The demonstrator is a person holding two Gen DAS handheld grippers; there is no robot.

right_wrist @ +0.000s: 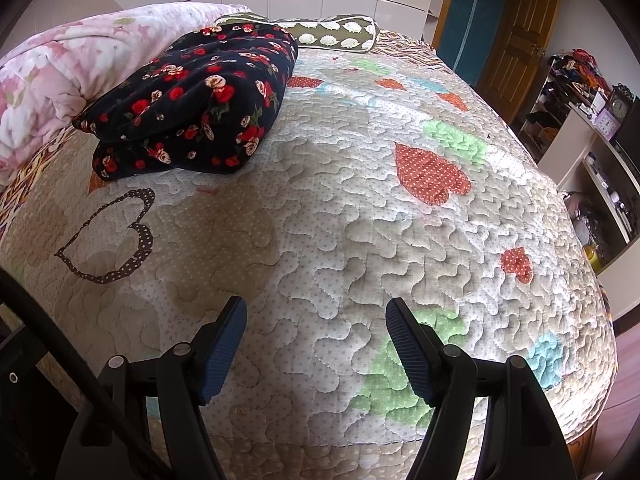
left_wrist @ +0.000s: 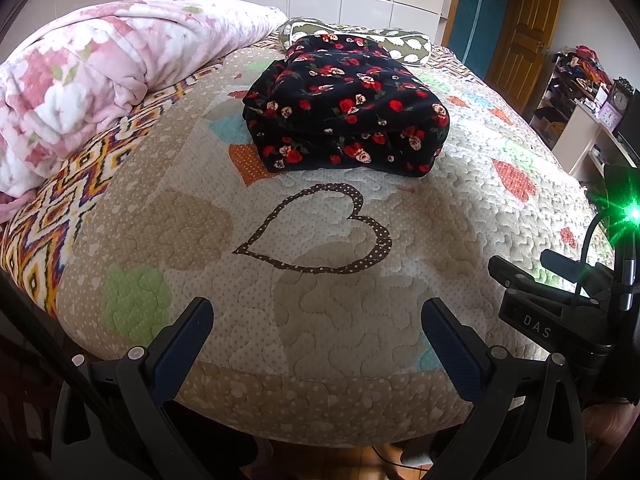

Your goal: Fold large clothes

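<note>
Covering the bed (left_wrist: 320,360), a heart-patterned quilt (right_wrist: 400,240) carries the dark floral garment (left_wrist: 344,120), apparently folded, mid-bed. Left gripper (left_wrist: 318,334) and right gripper (right_wrist: 316,340) hover released near the edge; folding looks finished, so next comes withdrawal.

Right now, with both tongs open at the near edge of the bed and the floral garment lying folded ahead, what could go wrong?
1. The folded floral garment has loose lower layers sticking out at its near edge; gripping only the top layer could pull the fold apart.
2. It lies close to the pink blanket, so the left tongs might snag that too.
3. The right tongs sit well off to the garment's side, so their reach would probably be a slanted one.
</note>
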